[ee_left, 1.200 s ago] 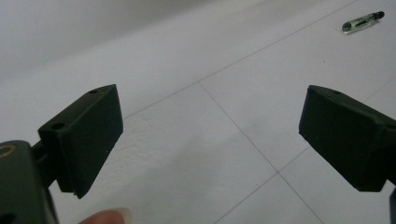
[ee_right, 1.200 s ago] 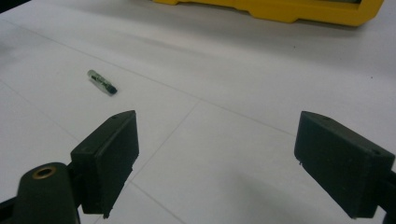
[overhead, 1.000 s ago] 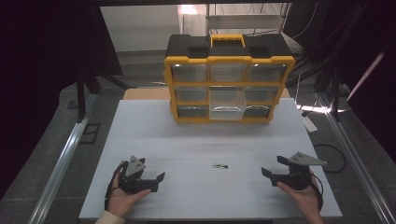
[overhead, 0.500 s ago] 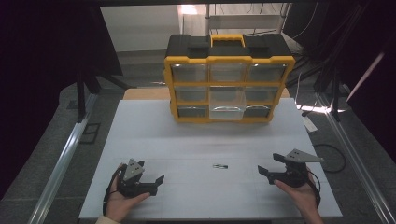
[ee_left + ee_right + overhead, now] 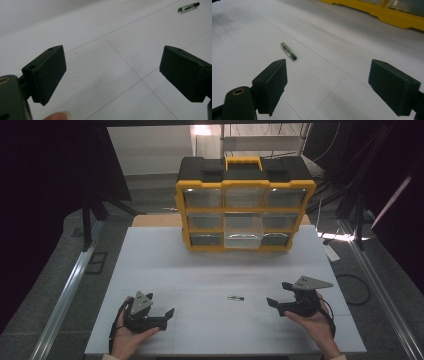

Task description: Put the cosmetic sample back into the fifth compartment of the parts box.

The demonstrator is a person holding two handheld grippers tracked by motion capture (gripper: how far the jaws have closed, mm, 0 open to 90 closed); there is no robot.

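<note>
1. The white table (image 5: 165, 265) takes up the lower half of the high view.
2. A yellow and black drawer box (image 5: 245, 202) stands at top centre, its lower middle drawer (image 5: 242, 231) pulled out.
3. The right gripper (image 5: 280, 296) hovers low at lower right with its jaws spread and nothing in them; the left gripper (image 5: 169, 316), lower left, is likewise spread and bare.
4. A small pin (image 5: 235, 297) lies flat at lower centre, nearer the right gripper. I'd come down straight and straddle it across its short width.

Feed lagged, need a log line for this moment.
left hand-held gripper: open, empty | right hand-held gripper: open, empty | small bit: on table between them
</note>
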